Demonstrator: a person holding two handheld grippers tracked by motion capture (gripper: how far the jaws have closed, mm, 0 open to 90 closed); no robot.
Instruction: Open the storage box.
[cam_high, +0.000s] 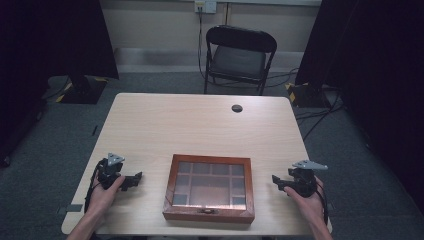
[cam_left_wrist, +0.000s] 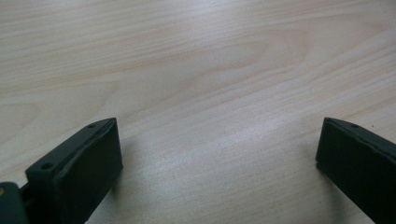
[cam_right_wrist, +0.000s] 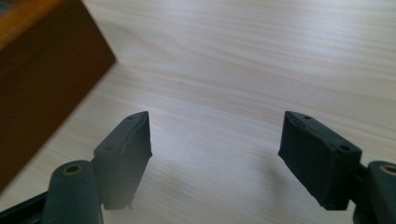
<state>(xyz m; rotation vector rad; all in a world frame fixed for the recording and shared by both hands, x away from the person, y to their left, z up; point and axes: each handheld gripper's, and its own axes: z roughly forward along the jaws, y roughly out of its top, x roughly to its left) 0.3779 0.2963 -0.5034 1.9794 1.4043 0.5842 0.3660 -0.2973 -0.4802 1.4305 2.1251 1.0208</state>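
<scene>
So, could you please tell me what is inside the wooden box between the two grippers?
Through the closed glass lid of the wooden box, a grid of compartments shows, one larger in the middle. The glass is dim and reflective, so any contents cannot be made out.

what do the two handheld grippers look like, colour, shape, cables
Both the left gripper and right gripper are black, each topped by a grey three-cornered plate. Their jaws are thick, matte black blocks with small screw holes. A dark cable trails from each. The forearms show no sleeves.

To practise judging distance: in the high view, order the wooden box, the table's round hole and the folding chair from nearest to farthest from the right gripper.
From the right gripper:
1. Wooden box, just beside it, mid-table.
2. Round hole, far table edge.
3. Folding chair, beyond the table.
</scene>
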